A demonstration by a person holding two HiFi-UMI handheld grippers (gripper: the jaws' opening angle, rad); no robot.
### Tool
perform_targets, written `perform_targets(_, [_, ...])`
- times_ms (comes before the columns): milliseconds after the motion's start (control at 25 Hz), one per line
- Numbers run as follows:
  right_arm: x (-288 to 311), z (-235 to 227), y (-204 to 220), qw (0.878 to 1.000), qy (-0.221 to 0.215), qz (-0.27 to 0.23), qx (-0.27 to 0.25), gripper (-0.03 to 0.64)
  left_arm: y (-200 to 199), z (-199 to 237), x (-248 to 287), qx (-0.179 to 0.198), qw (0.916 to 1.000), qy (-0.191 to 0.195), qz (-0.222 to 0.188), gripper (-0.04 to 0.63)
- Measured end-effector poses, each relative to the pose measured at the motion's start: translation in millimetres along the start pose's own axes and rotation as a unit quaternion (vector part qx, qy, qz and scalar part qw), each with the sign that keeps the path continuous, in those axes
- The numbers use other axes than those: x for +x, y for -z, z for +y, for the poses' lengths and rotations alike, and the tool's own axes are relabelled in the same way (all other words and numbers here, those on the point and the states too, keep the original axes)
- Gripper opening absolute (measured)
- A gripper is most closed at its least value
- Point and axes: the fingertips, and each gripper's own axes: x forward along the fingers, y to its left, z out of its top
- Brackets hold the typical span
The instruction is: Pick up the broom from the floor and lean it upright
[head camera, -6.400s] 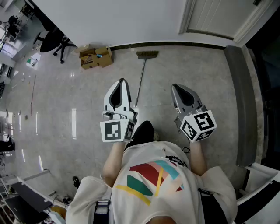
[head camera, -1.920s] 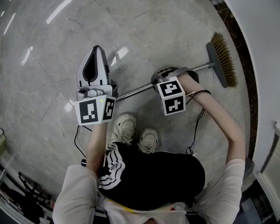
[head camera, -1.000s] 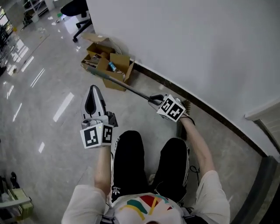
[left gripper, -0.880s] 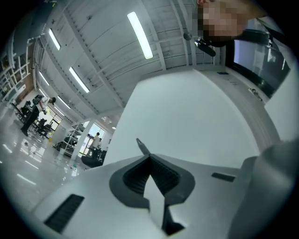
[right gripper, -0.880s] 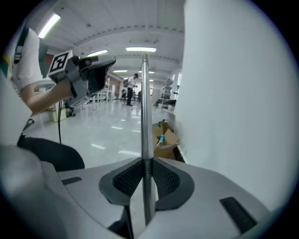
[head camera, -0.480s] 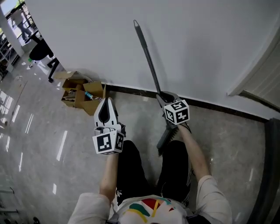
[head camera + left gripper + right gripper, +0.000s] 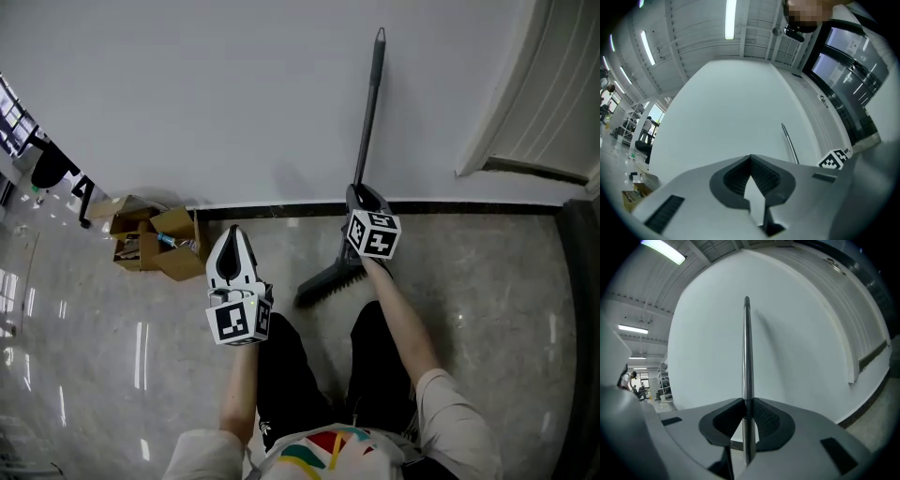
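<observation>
Raised since half a second ago: broom (image 7: 367, 112) swings from a slant to near upright, its handle tip closer to the wall (image 7: 234, 103).

- Wall: white, plain, with a dark skirting strip at its foot.
- Broom: at the wall, bristle head (image 7: 328, 281) low by the wall's foot, handle tip high against it; contact cannot be told. Slim grey metal handle, dark angled head. Judged light and stiff; the smooth handle may slip or twist, so the low hold near the head suits.
- Cardboard box (image 7: 150, 244): open, at the wall's foot, well apart from the broom.
- Right gripper (image 7: 746, 404): pinching the broom's handle.
- Left gripper (image 7: 751, 161): pressed together, empty, facing the wall.
</observation>
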Motion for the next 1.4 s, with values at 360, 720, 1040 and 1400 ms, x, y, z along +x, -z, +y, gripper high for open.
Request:
perform_targets(360, [26.8,-5.3,-1.7,0.999,0.047,-0.002,-0.006,0.080,21.2,28.3,-15.0,0.009,0.9993,-0.018,0.032,0.044])
perform_targets(720, [30.7,-4.0,-2.3,0.999,0.039,0.005,-0.019,0.081,30.7,21.1,-18.5,-0.003,0.9989,-0.022,0.040,0.044])
perform_targets(1040, [23.5,-1.0,-11.8,0.999,0.017,0.009,-0.036,0.081,20.5,11.5,-13.1,-0.002,0.9993,-0.018,0.034,0.044])
perform_targets(1400, [-26.7,30.7,-87.0,0.995,-0.044,-0.072,-0.049,0.081,-5.2,-16.9,2.2,-0.017,0.9998,0.006,0.008,0.044])
